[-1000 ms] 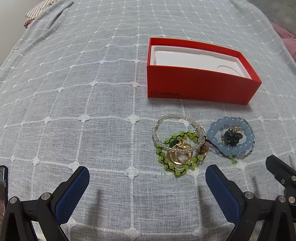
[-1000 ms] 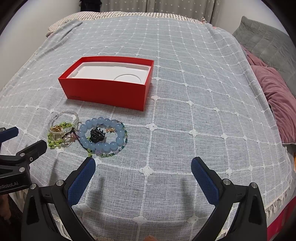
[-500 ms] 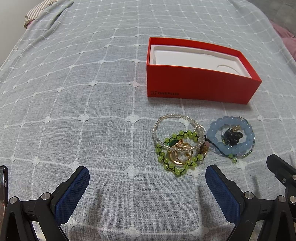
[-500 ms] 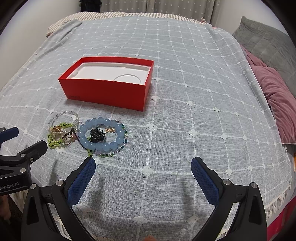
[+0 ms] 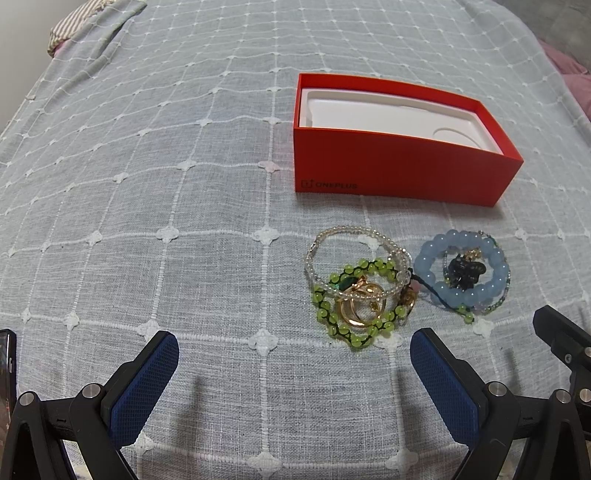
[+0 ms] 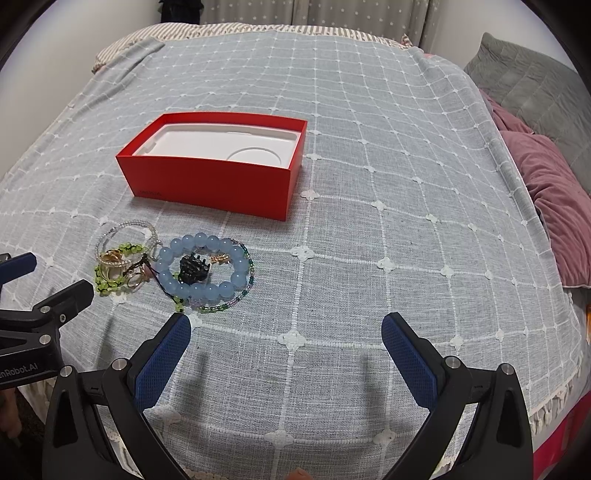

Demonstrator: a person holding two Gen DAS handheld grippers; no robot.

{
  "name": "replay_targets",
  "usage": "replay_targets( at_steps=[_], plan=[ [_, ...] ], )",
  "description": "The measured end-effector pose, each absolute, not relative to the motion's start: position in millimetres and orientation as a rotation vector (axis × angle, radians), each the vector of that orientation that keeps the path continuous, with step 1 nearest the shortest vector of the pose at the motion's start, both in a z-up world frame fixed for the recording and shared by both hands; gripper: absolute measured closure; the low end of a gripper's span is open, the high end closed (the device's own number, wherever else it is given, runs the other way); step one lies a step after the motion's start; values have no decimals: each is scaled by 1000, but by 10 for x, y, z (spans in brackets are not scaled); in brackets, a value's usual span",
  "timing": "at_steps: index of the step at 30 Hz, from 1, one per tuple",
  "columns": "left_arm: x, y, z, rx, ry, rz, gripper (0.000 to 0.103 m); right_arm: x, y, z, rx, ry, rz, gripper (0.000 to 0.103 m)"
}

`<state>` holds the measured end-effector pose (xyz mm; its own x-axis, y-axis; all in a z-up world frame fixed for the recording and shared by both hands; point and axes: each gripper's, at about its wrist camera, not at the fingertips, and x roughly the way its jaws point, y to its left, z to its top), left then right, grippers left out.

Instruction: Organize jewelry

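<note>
An open red box [image 5: 399,170] with an empty white insert [image 6: 221,146] stands on the bed cover. In front of it lies a heap of jewelry: a clear bead bracelet [image 5: 321,240], a green bead bracelet [image 5: 354,338] with gold rings [image 5: 360,308] on it, and a pale blue bead bracelet [image 5: 436,254] around a black charm [image 5: 465,271]. The heap also shows in the right wrist view [image 6: 173,266]. My left gripper [image 5: 293,373] is open and empty, just short of the green bracelet. My right gripper [image 6: 286,350] is open and empty, to the right of the heap.
A grey checked cover [image 6: 369,221] spreads over the whole bed. A pink pillow [image 6: 554,192] and a grey quilt [image 6: 532,88] lie at the right edge. A striped pillow [image 5: 70,26] is at the far left. The left gripper's side [image 6: 40,314] shows in the right wrist view.
</note>
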<state>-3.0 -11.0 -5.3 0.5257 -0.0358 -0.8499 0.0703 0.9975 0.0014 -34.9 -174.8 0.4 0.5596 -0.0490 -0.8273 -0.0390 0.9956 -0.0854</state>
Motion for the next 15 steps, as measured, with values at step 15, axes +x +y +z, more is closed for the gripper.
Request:
replay_targets(
  at_steps=[15],
  plan=[
    [-25, -85, -104, 24, 1024, -71, 0, -359, -1762, 3, -99, 978, -7, 0]
  ],
)
